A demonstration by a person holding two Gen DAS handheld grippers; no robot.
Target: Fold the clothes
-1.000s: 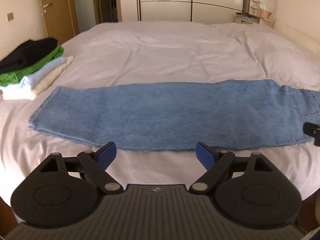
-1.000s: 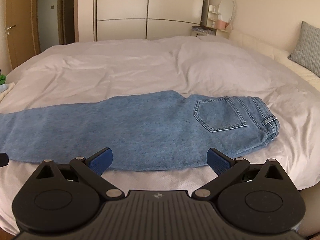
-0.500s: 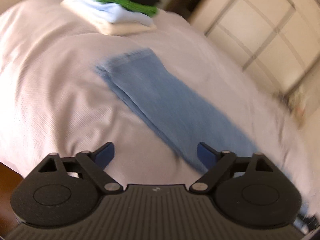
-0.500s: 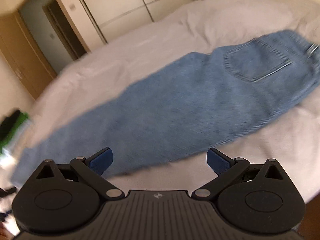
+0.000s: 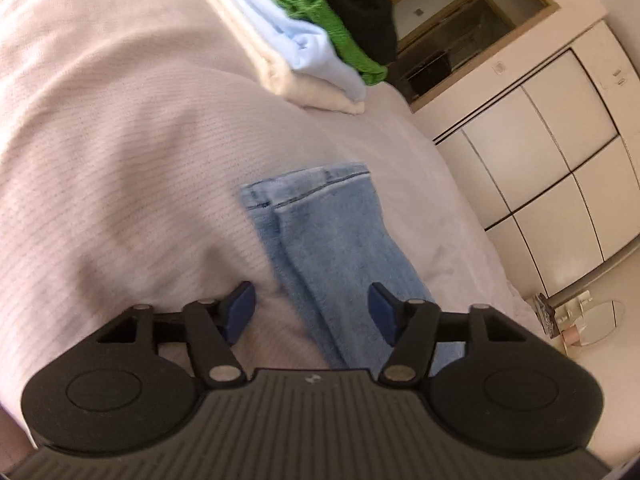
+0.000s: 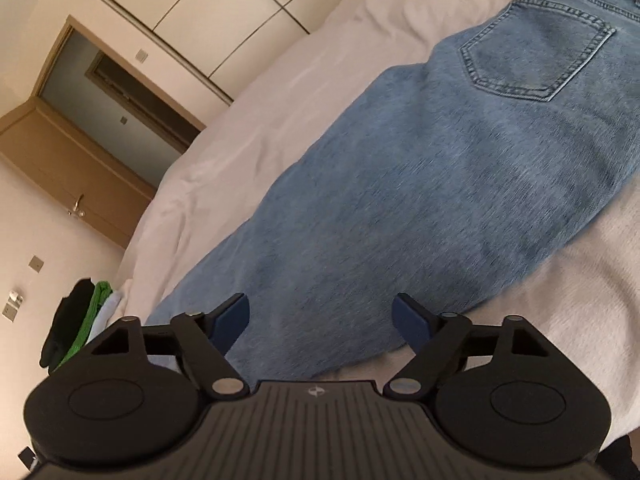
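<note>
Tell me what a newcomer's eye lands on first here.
First, the blue jeans stretched flat across the white bed, back pocket showing at the waist end. Next, the stack of folded clothes beyond the leg hems, black and green on top. Both tools, left tool and right tool, are closing over the denim, not yet pinching it.

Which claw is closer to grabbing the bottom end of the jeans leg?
Probably the left claw: the jeans leg runs between its closing, not-yet-gripping pads, hem just ahead. The right claw hovers nearer the back pocket.
</note>
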